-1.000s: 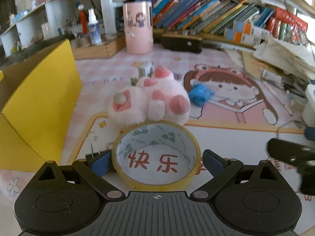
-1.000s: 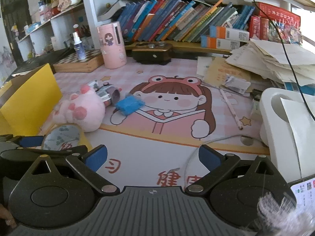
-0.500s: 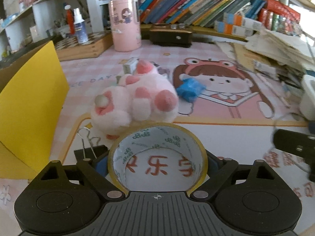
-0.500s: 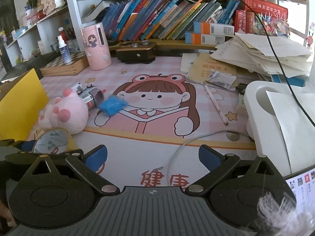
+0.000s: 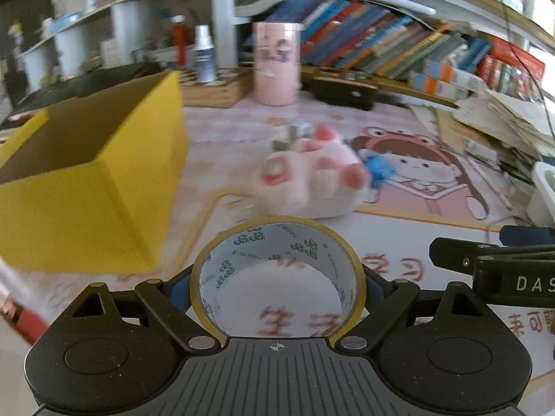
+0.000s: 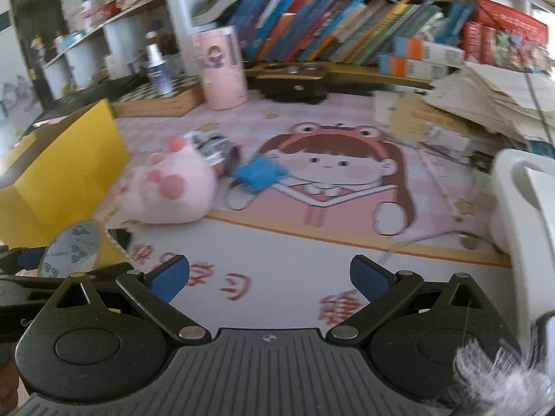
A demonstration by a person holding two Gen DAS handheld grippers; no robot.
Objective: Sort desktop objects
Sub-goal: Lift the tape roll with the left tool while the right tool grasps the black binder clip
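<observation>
My left gripper point(image 5: 277, 284) is shut on a yellow-rimmed tape roll point(image 5: 277, 239) with a white printed inner wall, its blue pads pressing both sides. The roll hangs off the desk mat. An open yellow cardboard box point(image 5: 86, 190) stands to the left of it. Beyond the roll lies a pink plush paw toy point(image 5: 312, 180), with a small blue item point(image 5: 380, 170) to its right. My right gripper point(image 6: 270, 274) is open over the mat with nothing between its fingers. At the left edge of the right wrist view are the tape roll point(image 6: 71, 249), the box point(image 6: 69, 173) and the plush point(image 6: 166, 190).
A pink cylindrical holder point(image 5: 275, 66) and a black case point(image 6: 291, 83) stand at the back, under a shelf of books point(image 6: 329, 38). Loose papers point(image 6: 485, 104) pile at the right. A white container point(image 6: 520, 208) sits at the right edge.
The left gripper closed on the tape roll, lifted it off the mat and carried it left, nearer the yellow box. The right gripper stayed open and barely shifted.
</observation>
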